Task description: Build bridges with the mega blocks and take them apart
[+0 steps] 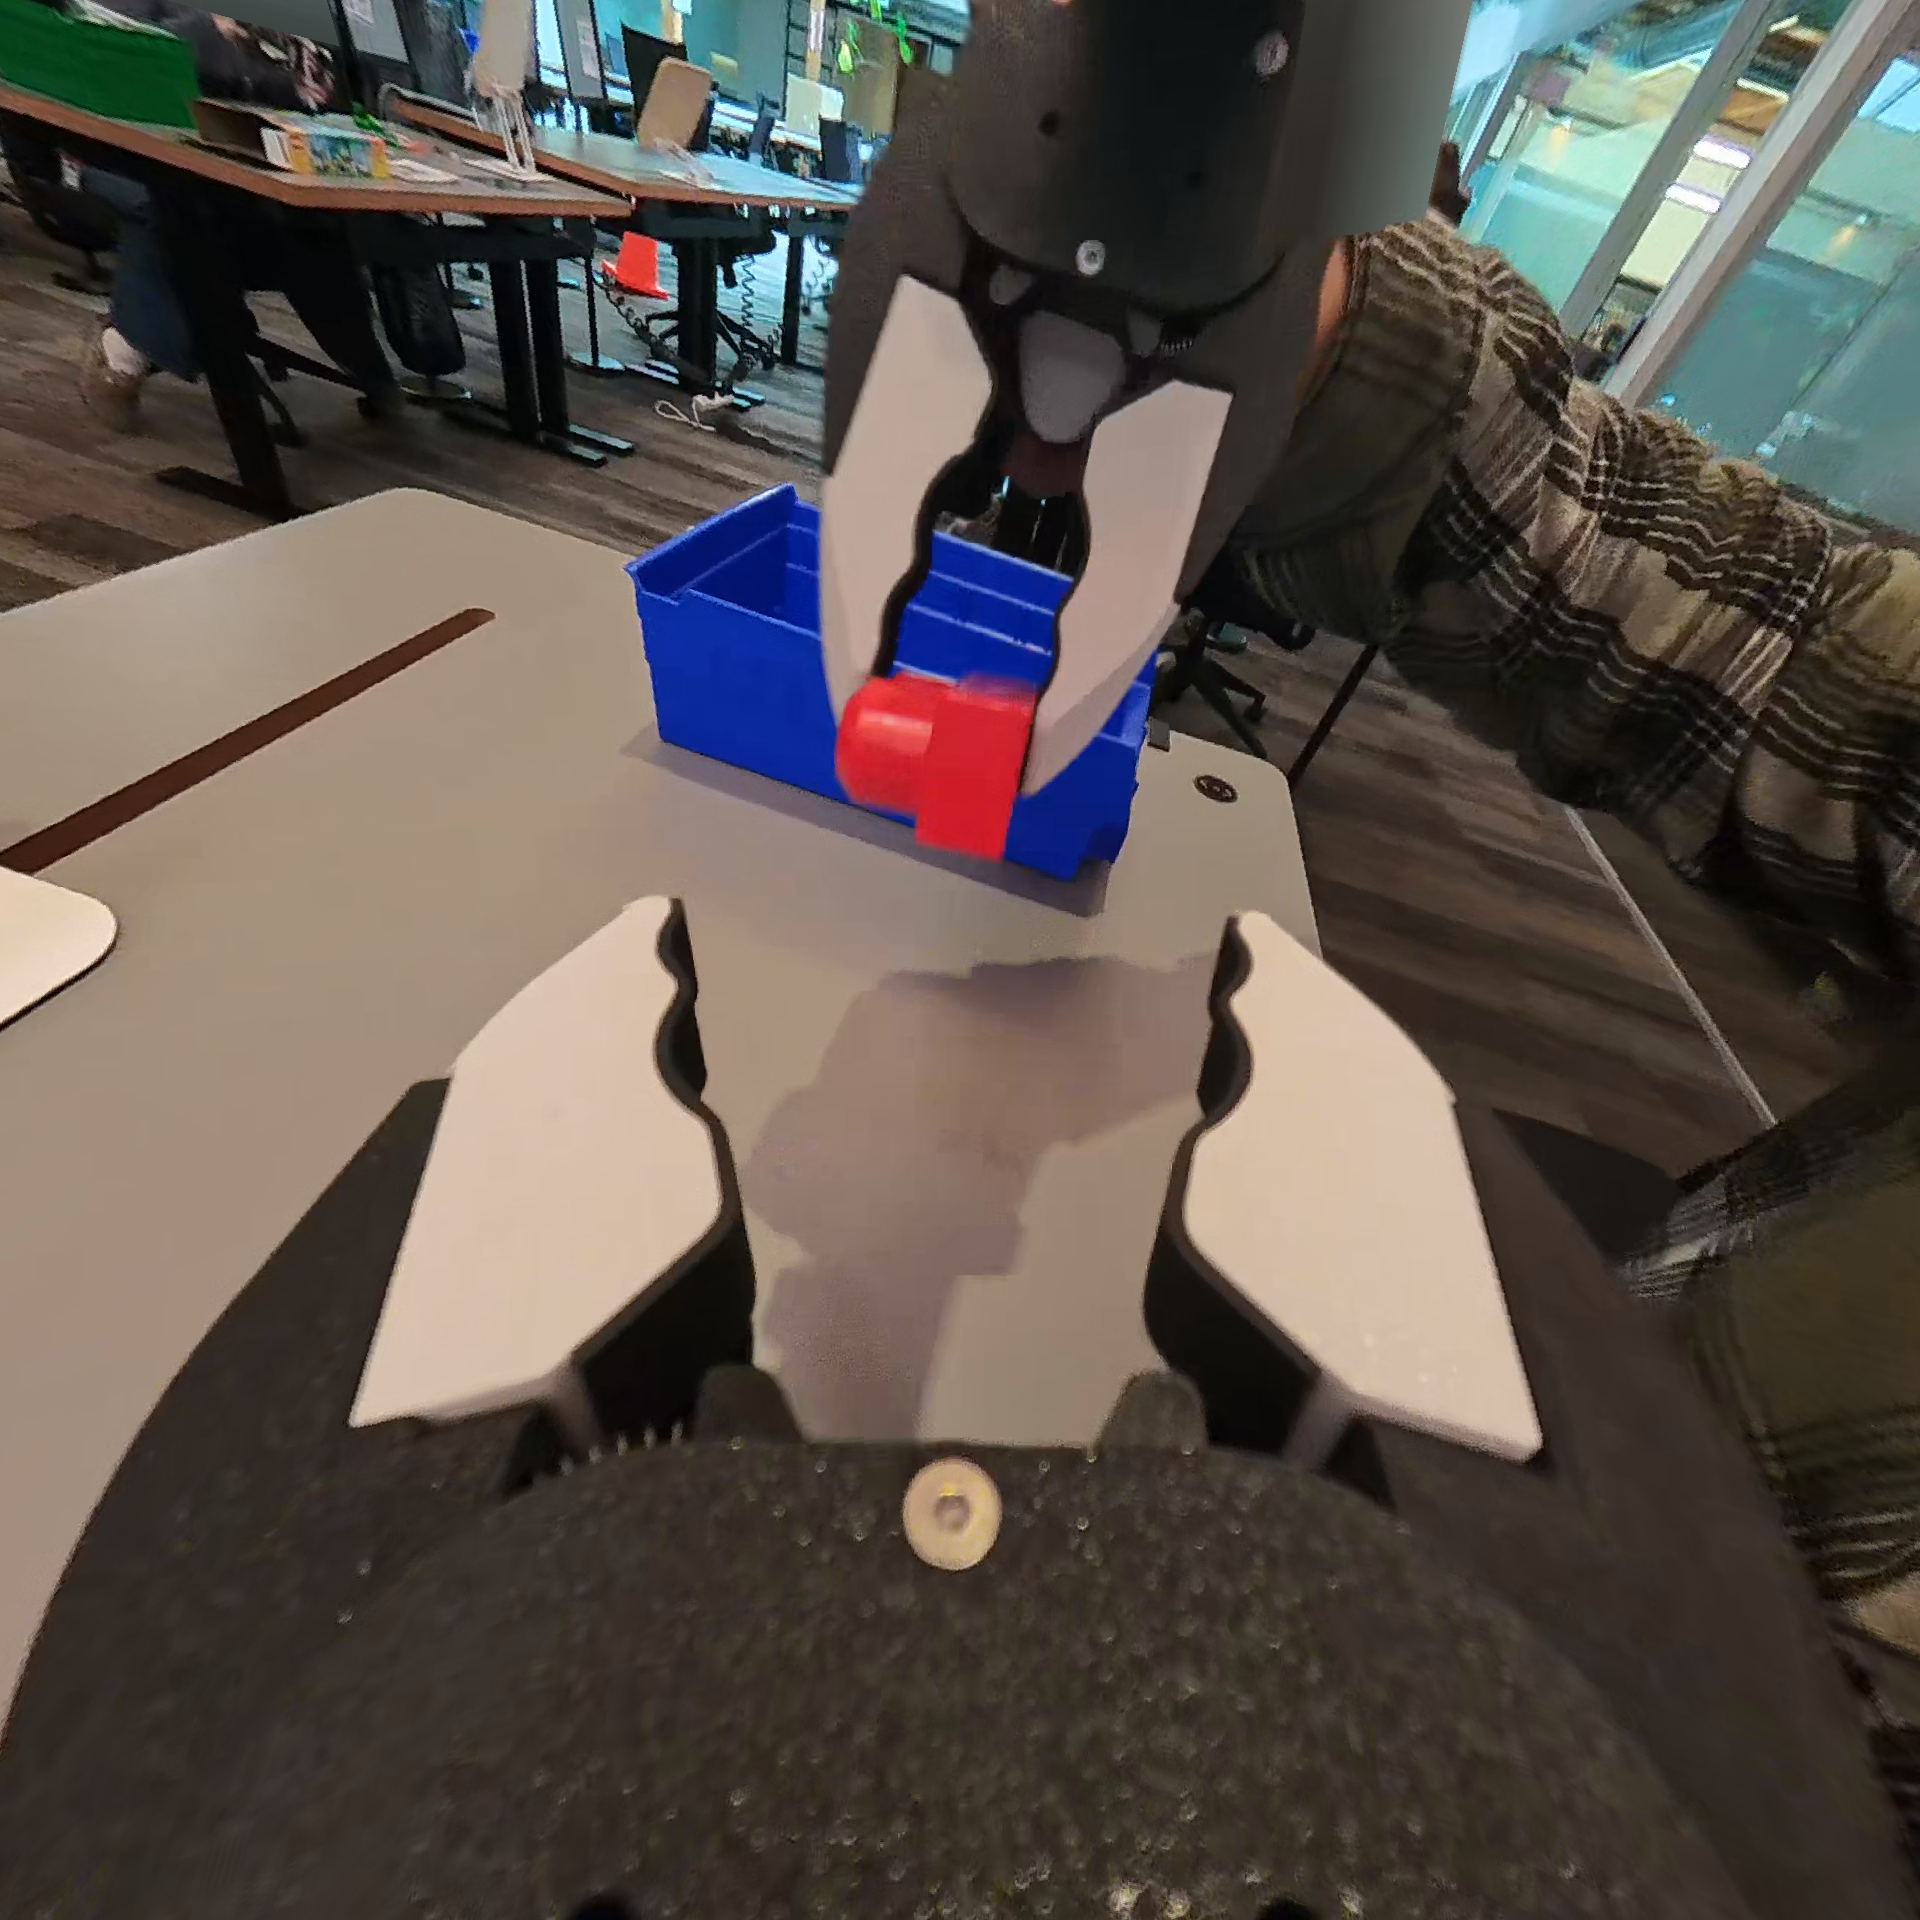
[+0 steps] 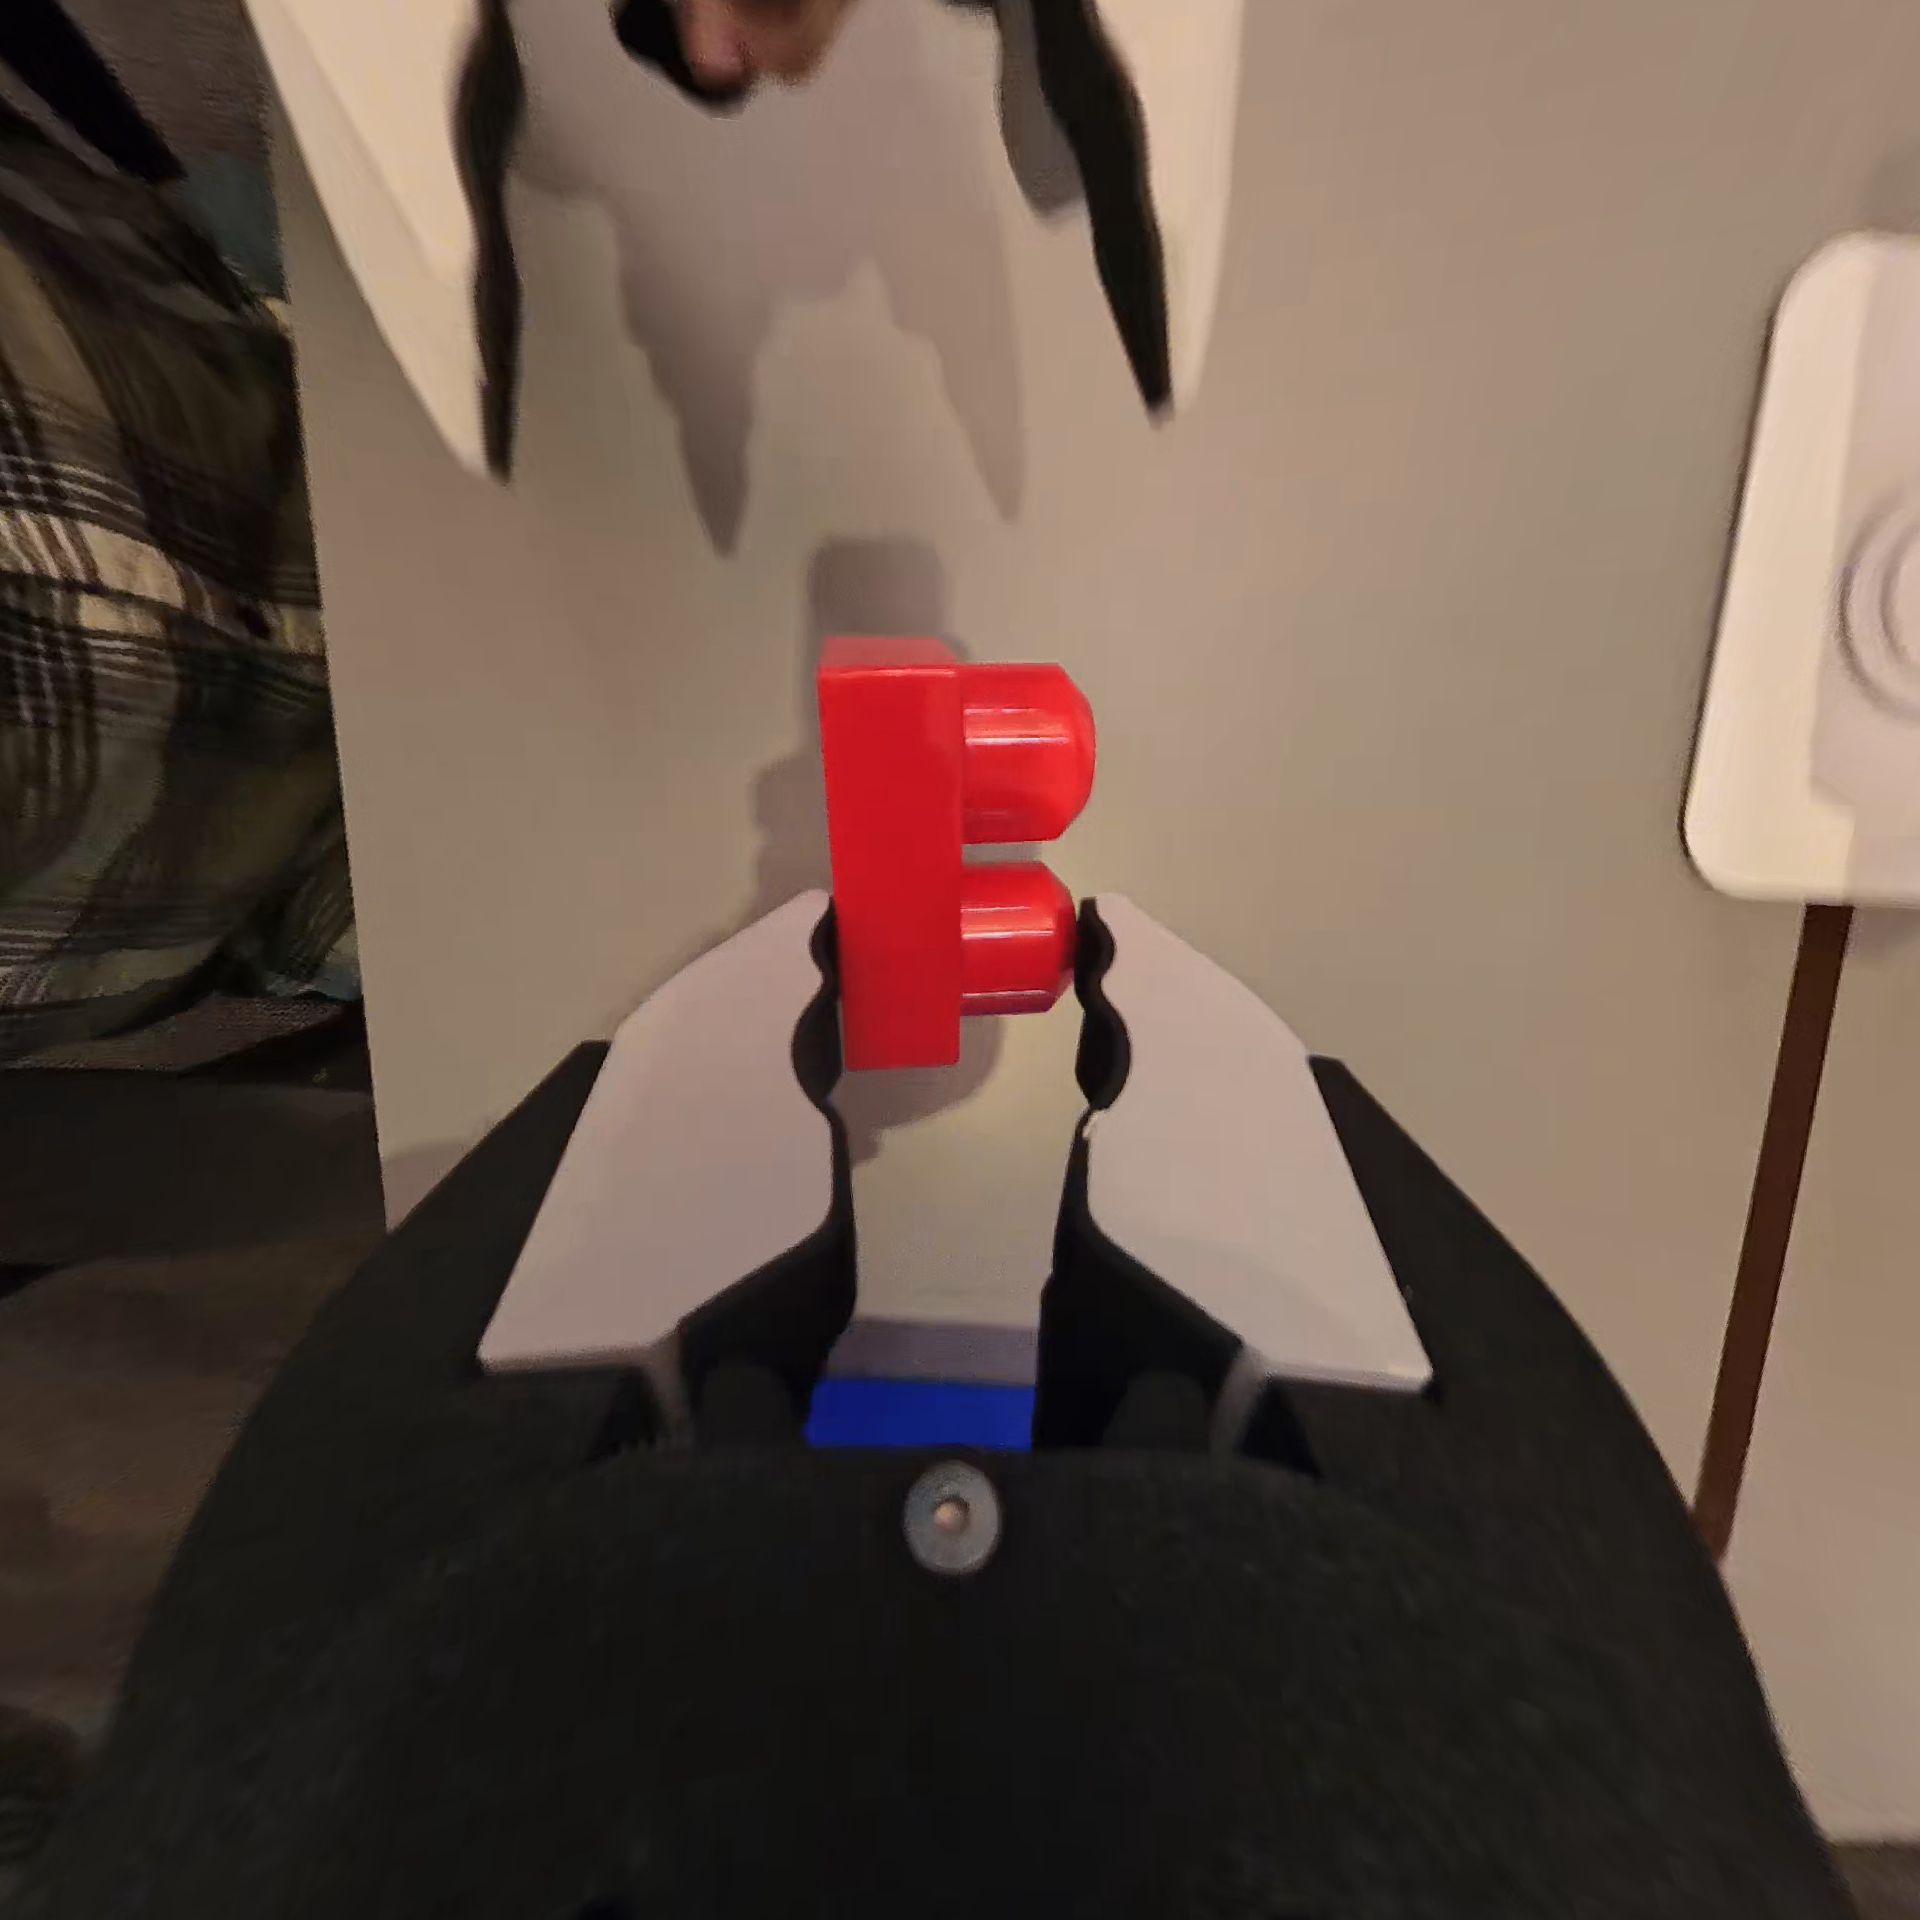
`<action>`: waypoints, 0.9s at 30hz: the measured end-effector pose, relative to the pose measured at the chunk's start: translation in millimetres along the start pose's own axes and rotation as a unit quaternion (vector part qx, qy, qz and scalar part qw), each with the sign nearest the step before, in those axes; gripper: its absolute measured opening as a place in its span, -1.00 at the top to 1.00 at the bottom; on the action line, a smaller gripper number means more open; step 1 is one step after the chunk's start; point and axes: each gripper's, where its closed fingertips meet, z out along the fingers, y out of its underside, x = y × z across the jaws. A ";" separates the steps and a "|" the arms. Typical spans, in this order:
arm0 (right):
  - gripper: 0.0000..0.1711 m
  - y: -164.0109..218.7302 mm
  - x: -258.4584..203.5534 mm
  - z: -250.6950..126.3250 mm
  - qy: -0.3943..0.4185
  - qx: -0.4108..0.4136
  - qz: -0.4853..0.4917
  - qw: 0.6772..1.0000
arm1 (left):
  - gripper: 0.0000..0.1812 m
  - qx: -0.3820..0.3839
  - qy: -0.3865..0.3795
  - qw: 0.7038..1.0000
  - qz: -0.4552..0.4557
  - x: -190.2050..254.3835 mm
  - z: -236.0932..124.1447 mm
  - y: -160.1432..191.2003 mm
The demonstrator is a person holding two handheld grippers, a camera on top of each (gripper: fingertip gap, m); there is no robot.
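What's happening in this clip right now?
A person is working with two handheld claws over a grey table. The right claw is shut on a red two-stud block, holding it in the air in front of a blue bin. The left claw is open and empty, pointed toward the block. No bridge is visible on the table.
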 end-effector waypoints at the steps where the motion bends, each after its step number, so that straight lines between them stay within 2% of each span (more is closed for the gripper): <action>1: 0.51 -11.2 -2.2 7.3 -0.011 0.004 -0.012 1.000 | -0.06 -0.002 0.000 1.000 0.002 0.6 1.2 1.9; 8: 0.51 -58.3 -13.0 36.4 -0.043 0.008 -0.074 0.996 | 0.04 -0.025 -0.006 1.000 0.014 -3.2 -5.9 18.1; 9: 0.51 -62.3 -13.9 37.9 -0.045 0.010 -0.077 0.996 | 0.11 -0.031 -0.003 0.999 0.015 -3.3 -7.5 21.1; 11: 0.51 -67.3 -16.3 39.8 -0.053 0.011 -0.082 0.995 | 0.43 -0.045 0.007 0.999 0.025 -1.0 -11.9 27.7; 17: 0.49 -73.8 -14.6 46.9 -0.050 0.013 -0.090 0.995 | 0.46 -0.055 -0.011 0.998 0.036 -4.6 -20.8 34.8; 20: 0.17 -70.8 0.2 45.9 -0.006 0.016 -0.081 0.997 | 0.46 -0.060 -0.027 0.997 0.027 -8.7 -32.9 36.5; 22: -0.05 -67.3 8.0 39.4 0.020 0.038 -0.050 0.998 | 0.46 -0.059 -0.051 0.997 0.020 -14.8 -55.4 35.3; 23: -0.05 -63.8 8.0 35.2 0.027 0.054 -0.030 0.998 | 0.46 -0.060 -0.074 0.995 0.020 -20.9 -74.7 33.9; 25: -0.08 -52.2 8.0 28.6 0.050 0.090 0.021 0.994 | 0.46 -0.070 -0.147 0.987 0.015 -42.1 -129.5 31.9; 27: -0.08 -38.4 -0.1 26.2 0.051 0.128 0.081 0.987 | 0.46 -0.087 -0.247 0.965 0.009 -72.8 -203.1 34.2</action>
